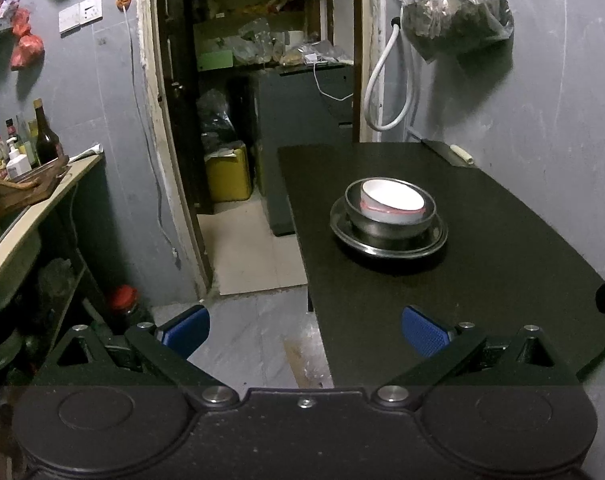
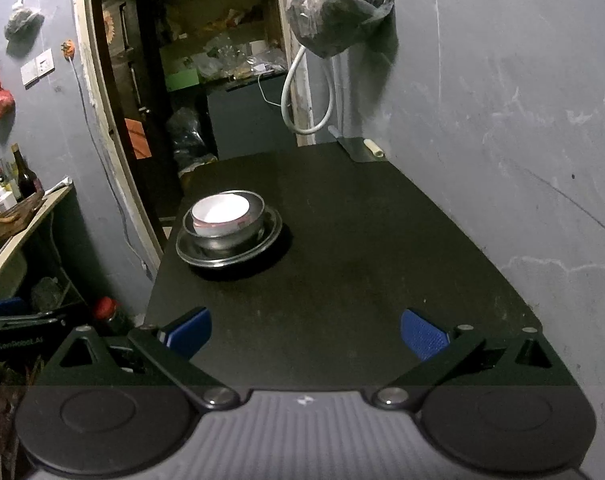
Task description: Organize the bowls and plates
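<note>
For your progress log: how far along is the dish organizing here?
Done: the white bowl with a red band sits nested in a steel bowl on a round steel plate. In hand: nothing; left gripper and right gripper are open. No loose dishes are visible.

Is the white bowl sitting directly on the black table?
No. The white bowl is nested inside a steel bowl, which rests on a steel plate on the black table.

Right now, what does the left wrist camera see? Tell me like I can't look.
A white bowl sits inside a metal bowl on a metal plate, stacked on a black table. The left gripper is open and empty, back from the stack.
</note>
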{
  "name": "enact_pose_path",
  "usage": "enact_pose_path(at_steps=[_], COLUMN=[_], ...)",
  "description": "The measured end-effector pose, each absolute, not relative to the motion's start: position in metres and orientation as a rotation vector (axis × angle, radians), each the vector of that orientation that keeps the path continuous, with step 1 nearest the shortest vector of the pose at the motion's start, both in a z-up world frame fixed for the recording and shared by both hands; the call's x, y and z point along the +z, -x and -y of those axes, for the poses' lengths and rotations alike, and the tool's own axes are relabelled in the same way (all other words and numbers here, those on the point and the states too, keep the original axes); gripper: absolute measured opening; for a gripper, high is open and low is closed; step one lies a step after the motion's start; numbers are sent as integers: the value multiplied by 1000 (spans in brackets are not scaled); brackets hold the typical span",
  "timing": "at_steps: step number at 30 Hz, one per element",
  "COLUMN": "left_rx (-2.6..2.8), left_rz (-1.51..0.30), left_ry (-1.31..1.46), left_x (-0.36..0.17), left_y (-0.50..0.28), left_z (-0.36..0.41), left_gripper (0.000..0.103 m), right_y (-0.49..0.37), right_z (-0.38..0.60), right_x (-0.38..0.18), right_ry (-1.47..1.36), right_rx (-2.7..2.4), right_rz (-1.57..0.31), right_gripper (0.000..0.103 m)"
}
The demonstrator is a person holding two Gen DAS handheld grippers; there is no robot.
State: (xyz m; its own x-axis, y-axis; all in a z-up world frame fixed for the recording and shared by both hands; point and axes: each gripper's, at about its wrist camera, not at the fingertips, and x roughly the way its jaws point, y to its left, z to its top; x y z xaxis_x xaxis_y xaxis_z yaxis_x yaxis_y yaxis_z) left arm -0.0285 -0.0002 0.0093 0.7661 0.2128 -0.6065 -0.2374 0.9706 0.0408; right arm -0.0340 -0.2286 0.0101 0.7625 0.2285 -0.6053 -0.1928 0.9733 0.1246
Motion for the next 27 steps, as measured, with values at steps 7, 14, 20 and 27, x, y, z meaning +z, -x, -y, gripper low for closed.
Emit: enact_pose_path(at_steps=[7,14,20,27], left_rx=[242,264,276,272], left_rz=[-677,-690,-701,-701], left_ry=[3,-6,7,4], left_x=[4,0,-2,-2], left_y=[35,42,42,36], left_z=[-2,-11,-17,-17], left_gripper=[102,102,102,102], right_y=[39,43,41,35], right_z=[223,214,210,210], right_x=[-3,-9,-11,-10], right_ry=[-51,-42,-31,-27], right_rx=[231,255,261,256], right_rz=[-703,-718,-724,-722], right_gripper=[103,103,103,103])
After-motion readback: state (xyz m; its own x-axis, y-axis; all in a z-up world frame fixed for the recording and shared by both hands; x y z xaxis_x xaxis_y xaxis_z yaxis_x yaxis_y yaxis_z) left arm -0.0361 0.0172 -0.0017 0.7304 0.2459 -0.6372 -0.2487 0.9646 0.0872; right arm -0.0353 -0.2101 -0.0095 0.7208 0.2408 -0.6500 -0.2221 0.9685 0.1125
